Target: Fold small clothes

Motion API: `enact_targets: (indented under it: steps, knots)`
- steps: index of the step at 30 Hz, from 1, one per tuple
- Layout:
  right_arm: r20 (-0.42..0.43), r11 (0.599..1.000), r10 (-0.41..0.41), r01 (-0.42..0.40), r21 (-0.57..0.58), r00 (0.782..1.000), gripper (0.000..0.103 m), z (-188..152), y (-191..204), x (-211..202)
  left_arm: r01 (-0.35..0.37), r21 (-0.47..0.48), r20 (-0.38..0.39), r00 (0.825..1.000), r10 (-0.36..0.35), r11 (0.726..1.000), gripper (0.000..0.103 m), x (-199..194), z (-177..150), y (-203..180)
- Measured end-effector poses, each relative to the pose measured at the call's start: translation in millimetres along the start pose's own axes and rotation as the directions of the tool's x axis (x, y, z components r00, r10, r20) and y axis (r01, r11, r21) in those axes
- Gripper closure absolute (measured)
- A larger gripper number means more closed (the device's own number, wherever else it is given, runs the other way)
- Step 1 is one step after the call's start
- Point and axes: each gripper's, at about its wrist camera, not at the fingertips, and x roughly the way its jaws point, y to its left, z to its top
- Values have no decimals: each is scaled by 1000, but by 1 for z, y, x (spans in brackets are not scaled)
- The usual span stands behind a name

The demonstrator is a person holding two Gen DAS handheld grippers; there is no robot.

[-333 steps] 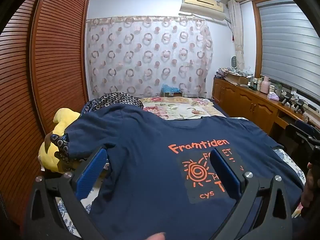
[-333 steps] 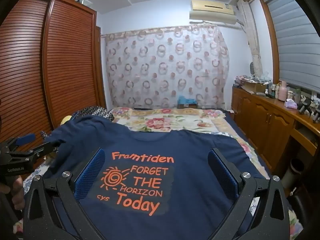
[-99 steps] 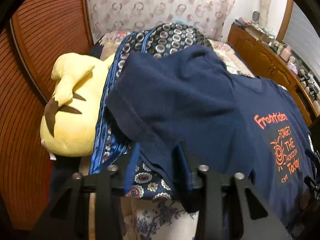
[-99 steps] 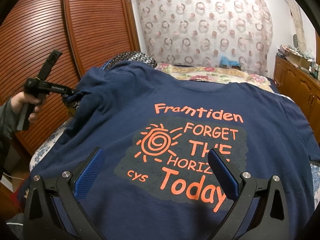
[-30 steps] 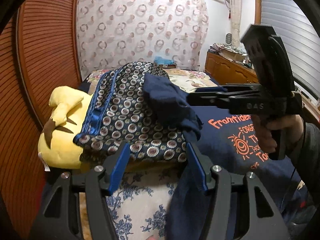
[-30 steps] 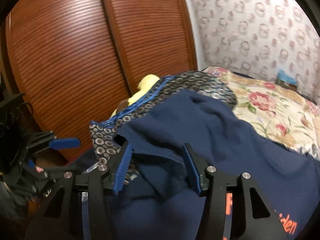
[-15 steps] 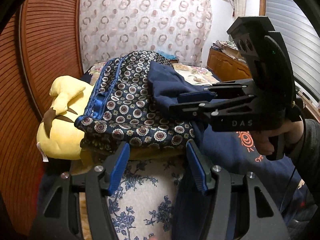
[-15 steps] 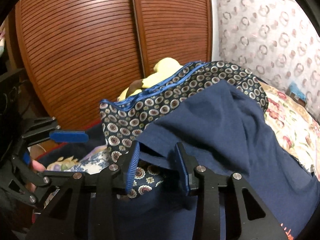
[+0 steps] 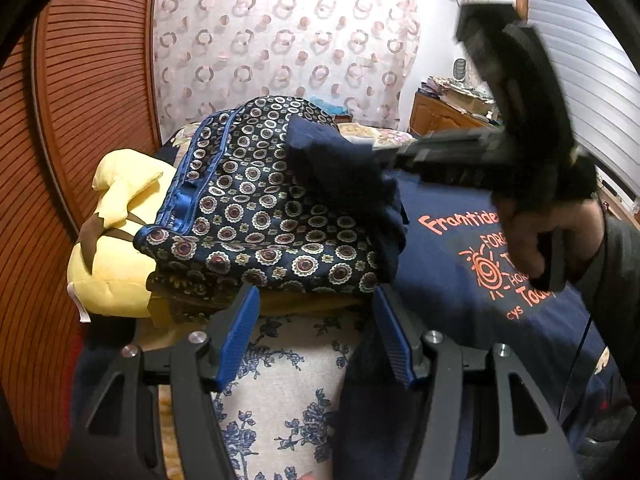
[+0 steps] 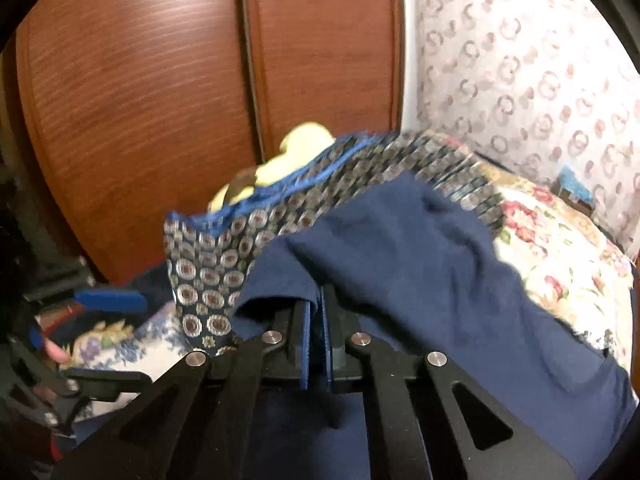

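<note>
A navy T-shirt with orange print lies on the bed; its left sleeve is raised over a patterned cushion. My right gripper is shut on the sleeve's hem; it also shows in the left wrist view, held by a hand. My left gripper is open and empty, low over the floral bedsheet, just in front of the cushion and beside the shirt's left side edge.
A dark cushion with ring pattern and a yellow plush toy sit at the bed's left. A wooden slatted wardrobe stands close on the left. A flowered quilt and curtain lie beyond.
My right gripper has closed fully on the sleeve hem and lifted it slightly. My left gripper stays open and nearly still in front of the cushion.
</note>
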Motion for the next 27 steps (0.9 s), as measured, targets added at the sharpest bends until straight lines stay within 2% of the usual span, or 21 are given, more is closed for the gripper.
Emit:
enact_targets:
  steps: [5,8,10,13,15,16,17,23,27]
  knots:
    - [26,996,-80,79,36,996,102,13,-31,-32,11,8,0,1000,-11,1000,45,1,1,-7]
    - [18,983,-151,148,108,988,102,18,-62,-45,18,19,-1,1000,-18,1000,45,3,2,-12]
    - [16,967,-209,205,151,978,102,19,-79,-54,22,25,-3,1000,-22,999,45,3,2,-16]
    - [-28,929,-328,328,172,944,101,17,-97,-50,28,31,-6,1000,-28,999,45,5,3,-20]
    - [-36,931,-314,315,185,949,91,10,-103,-48,28,36,-6,1000,-27,999,45,5,4,-23]
    - [-40,933,-300,302,198,953,76,5,-106,-47,28,39,-6,1000,-27,999,45,5,4,-25]
    - [-42,934,-289,292,206,956,68,1,-108,-45,28,41,-5,1000,-28,999,45,5,4,-27]
    - [-53,939,-260,265,219,964,65,-35,-114,-60,38,47,-2,999,-38,998,45,9,7,-37]
    - [-80,927,-281,292,237,956,64,-72,-123,-82,53,49,-8,999,-53,997,45,17,7,-49]
